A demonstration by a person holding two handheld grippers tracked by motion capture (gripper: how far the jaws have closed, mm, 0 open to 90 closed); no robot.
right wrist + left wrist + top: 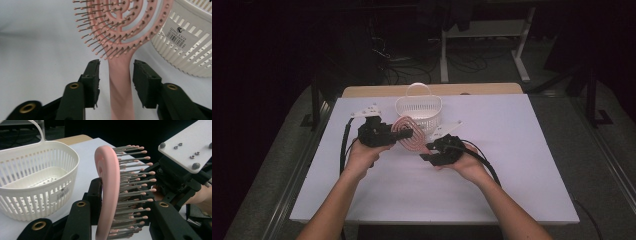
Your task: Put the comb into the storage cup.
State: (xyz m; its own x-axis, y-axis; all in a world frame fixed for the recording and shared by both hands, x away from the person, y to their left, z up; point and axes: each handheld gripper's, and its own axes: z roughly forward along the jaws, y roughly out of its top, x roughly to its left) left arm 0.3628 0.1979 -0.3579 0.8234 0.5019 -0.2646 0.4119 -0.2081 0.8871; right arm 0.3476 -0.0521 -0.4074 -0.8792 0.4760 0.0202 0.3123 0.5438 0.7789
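My left tongs clamp the pink hairbrush across its head, just in front of the white basket on the desk. My right tongs stand open astride its handle, untouching; the handle runs toward my right hand.

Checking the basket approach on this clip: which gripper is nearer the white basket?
Left, narrowly. The left gripper, shut on the pink brush head, sits just beside the white basket. The right gripper straddles the brush handle, jaws apart, lower toward the person.
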